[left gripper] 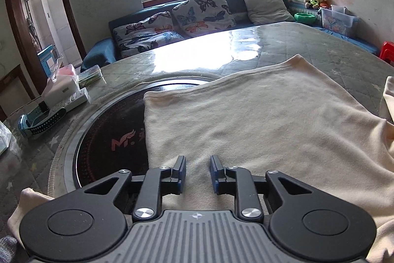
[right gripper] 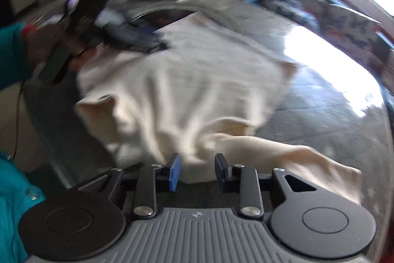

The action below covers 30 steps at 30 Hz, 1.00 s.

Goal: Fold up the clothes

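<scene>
A cream long-sleeved garment [left gripper: 258, 115] lies spread on the quilted table [left gripper: 320, 51]. My left gripper [left gripper: 197, 160] hovers low over its near part, open, with only cloth showing under the gap between the fingers. In the blurred right wrist view the same garment [right gripper: 187, 80] lies rumpled, with one sleeve [right gripper: 307, 164] trailing to the right. My right gripper [right gripper: 197, 159] is open above the garment's near edge, holding nothing. The other gripper [right gripper: 133, 38], held by a hand [right gripper: 37, 46] in a teal sleeve, rests over the garment's far left part.
A round dark inset plate [left gripper: 110, 134] with a red logo sits in the table, partly under the garment. White boxes [left gripper: 66, 90] and a blue strap [left gripper: 37, 125] lie at the table's left. A sofa with butterfly cushions [left gripper: 202, 9] stands behind; a red stool [left gripper: 386, 53] at right.
</scene>
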Motion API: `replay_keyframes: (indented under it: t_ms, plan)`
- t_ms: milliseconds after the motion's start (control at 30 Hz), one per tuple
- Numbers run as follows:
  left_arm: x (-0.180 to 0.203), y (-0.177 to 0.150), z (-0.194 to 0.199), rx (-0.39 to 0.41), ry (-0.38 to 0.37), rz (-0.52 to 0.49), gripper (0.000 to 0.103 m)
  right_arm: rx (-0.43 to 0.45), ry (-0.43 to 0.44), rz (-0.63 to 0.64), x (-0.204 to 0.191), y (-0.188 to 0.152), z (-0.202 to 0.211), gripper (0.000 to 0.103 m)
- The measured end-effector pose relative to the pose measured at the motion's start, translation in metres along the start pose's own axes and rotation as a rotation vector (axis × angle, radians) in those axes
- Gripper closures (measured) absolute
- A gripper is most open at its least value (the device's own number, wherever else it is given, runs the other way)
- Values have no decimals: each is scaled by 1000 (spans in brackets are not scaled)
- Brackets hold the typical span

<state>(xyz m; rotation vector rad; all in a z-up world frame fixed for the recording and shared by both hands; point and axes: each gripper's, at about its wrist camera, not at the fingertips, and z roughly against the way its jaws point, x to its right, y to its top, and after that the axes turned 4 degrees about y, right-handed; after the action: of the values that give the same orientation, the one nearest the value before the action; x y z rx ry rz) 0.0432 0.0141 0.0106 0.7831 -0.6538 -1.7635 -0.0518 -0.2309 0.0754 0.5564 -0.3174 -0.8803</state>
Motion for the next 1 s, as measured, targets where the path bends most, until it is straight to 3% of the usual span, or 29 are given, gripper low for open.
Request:
replay_keyframes:
  t_ms: [100,200,233,300,333,533,667,800,900,1000]
  plan:
    - [7,1,11,9,-41,-3,52,31,-88,-122,38,-6,5,70]
    - [20,0,26,33,-91,-37,42,50,-193,-260,82,-13,4,70]
    - [26,-1,31,37,-105,-47,27,57,-225,-312,97,-16,3,70]
    - [36,-4,42,54,-134,-62,9,71,-262,-397,121,-21,-3,70]
    - [40,-5,47,66,-148,-66,7,78,-278,-435,132,-22,-6,70]
    - [65,-9,69,84,-243,-109,2,86,-364,-568,180,-31,-31,70]
    - [81,-12,82,103,-316,-136,2,69,-351,-572,188,-32,-41,73]
    - [103,-17,89,116,-402,-186,2,59,-350,-533,185,-26,-47,95]
    - [123,-20,93,132,-452,-237,3,91,-360,-497,182,-18,-41,96]
    - [132,-22,88,115,-490,-254,16,148,-372,-461,179,-7,-28,97]
